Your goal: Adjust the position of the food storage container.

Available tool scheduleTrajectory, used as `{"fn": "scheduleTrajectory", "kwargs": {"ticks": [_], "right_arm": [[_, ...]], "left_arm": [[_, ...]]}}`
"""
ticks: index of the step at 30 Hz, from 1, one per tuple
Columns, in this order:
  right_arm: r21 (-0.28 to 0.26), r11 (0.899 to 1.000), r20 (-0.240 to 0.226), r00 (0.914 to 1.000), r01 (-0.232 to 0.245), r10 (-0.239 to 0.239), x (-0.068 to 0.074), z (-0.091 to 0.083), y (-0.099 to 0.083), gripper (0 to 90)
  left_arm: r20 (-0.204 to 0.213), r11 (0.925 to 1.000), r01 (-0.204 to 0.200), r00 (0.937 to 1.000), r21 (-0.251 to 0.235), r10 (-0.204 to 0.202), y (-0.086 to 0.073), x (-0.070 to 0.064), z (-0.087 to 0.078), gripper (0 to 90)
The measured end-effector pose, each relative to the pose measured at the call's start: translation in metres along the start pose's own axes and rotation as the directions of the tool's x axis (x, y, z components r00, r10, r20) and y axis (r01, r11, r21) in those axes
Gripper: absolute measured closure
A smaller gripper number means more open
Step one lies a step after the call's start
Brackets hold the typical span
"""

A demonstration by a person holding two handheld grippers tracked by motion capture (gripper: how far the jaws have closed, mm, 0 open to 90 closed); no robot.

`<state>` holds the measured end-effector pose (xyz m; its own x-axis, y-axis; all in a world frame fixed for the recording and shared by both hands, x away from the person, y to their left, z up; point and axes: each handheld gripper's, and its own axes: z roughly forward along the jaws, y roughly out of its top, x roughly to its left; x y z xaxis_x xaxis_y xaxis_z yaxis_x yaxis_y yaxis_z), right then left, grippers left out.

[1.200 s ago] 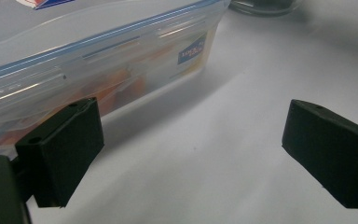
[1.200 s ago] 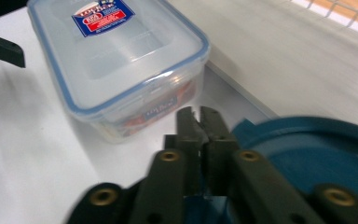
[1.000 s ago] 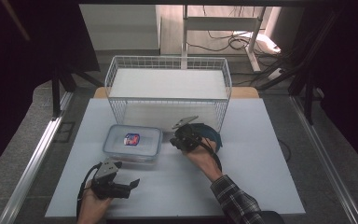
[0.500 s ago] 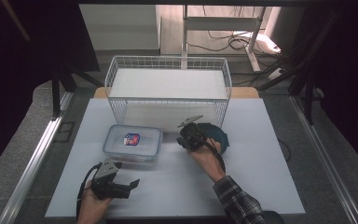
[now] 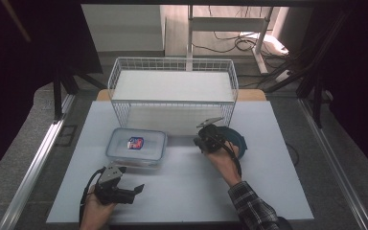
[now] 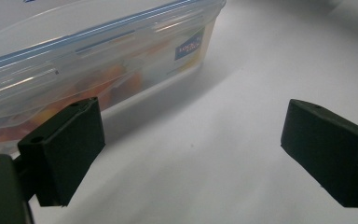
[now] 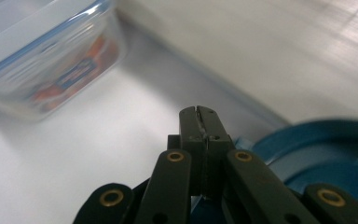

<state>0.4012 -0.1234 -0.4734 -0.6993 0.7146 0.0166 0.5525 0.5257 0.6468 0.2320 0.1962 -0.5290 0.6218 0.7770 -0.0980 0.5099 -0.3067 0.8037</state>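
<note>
Right gripper [image 5: 210, 136] hovering at left edge of round dark-teal plastic plate [image 5: 234, 142], jaws pressed together, nothing visibly pinched between them. Plate lying flat on white table [image 5: 268, 182], just in front of white wire basket [image 5: 172, 86]. Left gripper [image 5: 120, 189] resting low, jaws spread wide, beside clear lidded plastic food container [image 5: 136, 146]. Judged step: right gripper approaching plate for pickup. Next move calling for jaws parting, then closing on plate rim.

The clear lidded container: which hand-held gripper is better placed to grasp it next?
Probably the left hand-held gripper: its jaws stand wide open beside the clear lidded container. The right hand-held gripper is shut, over the blue dish.
</note>
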Motion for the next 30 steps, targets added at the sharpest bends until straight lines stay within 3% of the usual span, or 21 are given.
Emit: {"fn": "scheduleTrajectory", "kwargs": {"ticks": [10,12,13,17,23,30], "right_arm": [[0.006,0.999,0.012,0.9993,-0.035,0.035,-0.009,0.007,0.009,89.6],[0.004,0.999,0.074,0.9967,-0.034,0.034,-0.015,0.005,0.011,89.6],[0.007,0.998,0.042,0.9975,-0.057,0.056,-0.019,0.004,0.011,89.6],[0.024,0.999,0.045,0.9987,-0.026,0.025,-0.017,0.000,0.013,89.7],[0.011,0.999,0.025,0.9989,-0.041,0.041,-0.016,-0.007,0.007,89.8],[0.036,0.999,0.019,0.9992,-0.035,0.034,-0.013,-0.016,0.000,89.9]], "left_arm": [[0.003,1.0000,0.004,1.0000,0.004,-0.004,0.000,0.000,0.001,5.9],[0.004,1.0000,0.007,1.0000,0.007,-0.007,0.000,0.000,0.001,5.9],[0.003,0.9999,0.007,1.0000,0.008,-0.007,0.000,0.000,0.001,5.9],[0.004,0.9999,0.013,0.9999,0.006,-0.013,0.000,0.001,0.002,5.9],[0.003,0.9999,0.011,0.9999,0.004,-0.011,-0.001,0.001,0.001,5.9],[0.005,0.9999,0.011,0.9999,0.005,-0.011,-0.001,0.001,0.001,6.0]]}}
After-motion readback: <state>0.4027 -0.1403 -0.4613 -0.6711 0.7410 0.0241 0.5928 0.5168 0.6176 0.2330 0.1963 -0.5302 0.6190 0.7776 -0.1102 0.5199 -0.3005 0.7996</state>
